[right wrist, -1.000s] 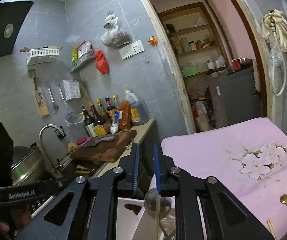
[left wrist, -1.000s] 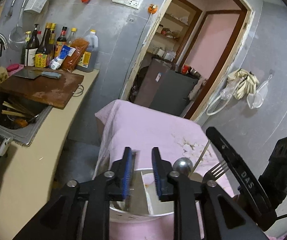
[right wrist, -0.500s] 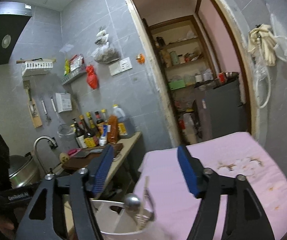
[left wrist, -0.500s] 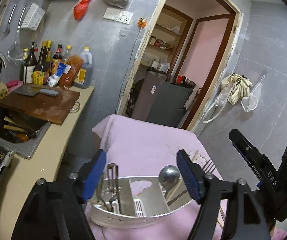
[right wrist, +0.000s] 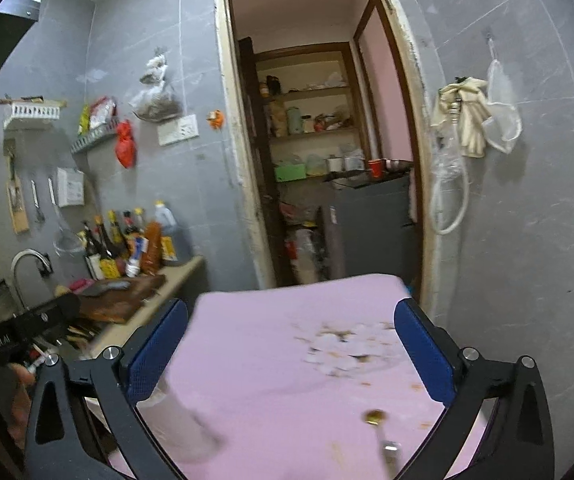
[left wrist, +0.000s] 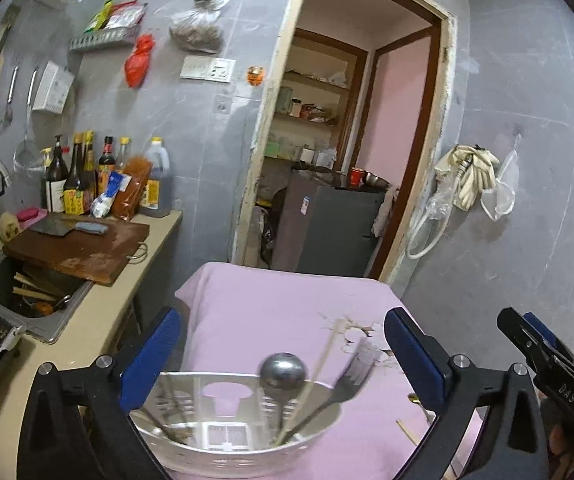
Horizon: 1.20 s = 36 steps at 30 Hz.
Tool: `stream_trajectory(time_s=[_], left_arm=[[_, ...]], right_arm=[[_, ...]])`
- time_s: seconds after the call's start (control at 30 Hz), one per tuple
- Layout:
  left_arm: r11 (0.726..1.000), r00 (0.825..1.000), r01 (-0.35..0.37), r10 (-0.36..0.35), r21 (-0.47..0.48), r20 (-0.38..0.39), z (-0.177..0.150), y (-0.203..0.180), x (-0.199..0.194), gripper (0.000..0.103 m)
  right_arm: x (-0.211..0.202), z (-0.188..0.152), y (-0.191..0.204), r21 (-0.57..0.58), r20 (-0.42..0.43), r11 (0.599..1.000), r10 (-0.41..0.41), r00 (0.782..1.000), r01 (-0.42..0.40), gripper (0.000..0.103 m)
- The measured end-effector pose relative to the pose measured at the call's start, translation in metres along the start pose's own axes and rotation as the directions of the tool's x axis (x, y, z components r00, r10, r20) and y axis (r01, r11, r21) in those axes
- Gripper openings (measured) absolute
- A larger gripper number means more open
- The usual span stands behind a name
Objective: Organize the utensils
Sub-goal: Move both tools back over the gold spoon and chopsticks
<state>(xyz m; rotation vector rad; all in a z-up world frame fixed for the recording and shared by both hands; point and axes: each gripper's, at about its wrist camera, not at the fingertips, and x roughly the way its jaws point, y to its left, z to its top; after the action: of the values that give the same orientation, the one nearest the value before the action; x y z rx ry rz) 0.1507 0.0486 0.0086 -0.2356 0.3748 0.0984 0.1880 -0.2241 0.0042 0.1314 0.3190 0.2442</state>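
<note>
A white utensil holder (left wrist: 243, 452) stands on the pink tablecloth (left wrist: 279, 304), just in front of my left gripper (left wrist: 283, 352). It holds a steel ladle (left wrist: 283, 372), a fork (left wrist: 353, 376), a chopstick (left wrist: 323, 364) and other utensils at its left. My left gripper is open and empty, its jaws wide on either side of the holder. My right gripper (right wrist: 291, 348) is open and empty above the cloth. A gold spoon (right wrist: 377, 420) lies on the cloth below it. The holder's edge (right wrist: 175, 420) shows blurred at lower left in the right wrist view.
A kitchen counter (left wrist: 99, 320) with a sink (left wrist: 27, 300), cutting board (left wrist: 79, 244) and bottles (left wrist: 87, 176) runs along the left. A doorway (left wrist: 339, 160) with a grey cabinet lies beyond the table. A loose chopstick (left wrist: 407, 432) lies on the cloth. The right gripper (left wrist: 547, 364) shows at right.
Both grippers have opened from shut to wide open. Both have drawn back and tilted up from the holder; the right gripper has swung right, over the open cloth.
</note>
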Motion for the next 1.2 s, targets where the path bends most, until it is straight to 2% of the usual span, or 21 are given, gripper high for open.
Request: stream_trajectory(time_s=[0.23,0.43,0.67,0.77,0.87,0.93,1.1,1.2], left_arm=[[0.998,1.0,0.028,-0.027,0.054,-0.014,-0.019,-0.055,0.006,0.102],[0.998,0.999,0.019,-0.017,0.056,-0.041,-0.035,-0.093,0.014,0.102],[0.999,0.992,-0.025,0.03,0.043,-0.121,-0.07,-0.12,0.036,0.102],[0.999,0.986,-0.032,0.038,0.037,-0.165,-0.088,-0.128,0.046,0.102],[0.999,0.974,-0.024,0.032,0.037,-0.226,-0.107,-0.132,0.06,0.102],[1.0,0.964,-0.02,0.025,0.022,-0.266,-0.118,-0.133,0.069,0.093],[1.0,0.935,0.009,-0.003,0.014,-0.354,-0.137,-0.138,0.087,0.073],[0.999,0.91,0.034,-0.037,-0.015,-0.412,-0.15,-0.141,0.1,0.058]], right_arm=[[-0.014,-0.002,-0.055,-0.027,-0.038,0.998,-0.065,0.997,0.064,0.102],[-0.006,-0.01,-0.096,-0.015,-0.076,0.997,-0.077,0.994,0.076,0.102],[0.021,-0.041,-0.14,0.009,-0.149,0.998,-0.053,0.987,0.055,0.102],[0.034,-0.06,-0.156,0.022,-0.198,1.0,-0.015,0.98,0.02,0.102],[0.052,-0.082,-0.172,0.057,-0.286,0.998,0.041,0.957,-0.025,0.102],[0.062,-0.097,-0.18,0.077,-0.335,0.996,0.062,0.94,-0.038,0.101],[0.078,-0.125,-0.183,0.077,-0.378,0.994,0.101,0.92,-0.077,0.1],[0.089,-0.136,-0.181,0.078,-0.406,0.99,0.141,0.903,-0.12,0.092]])
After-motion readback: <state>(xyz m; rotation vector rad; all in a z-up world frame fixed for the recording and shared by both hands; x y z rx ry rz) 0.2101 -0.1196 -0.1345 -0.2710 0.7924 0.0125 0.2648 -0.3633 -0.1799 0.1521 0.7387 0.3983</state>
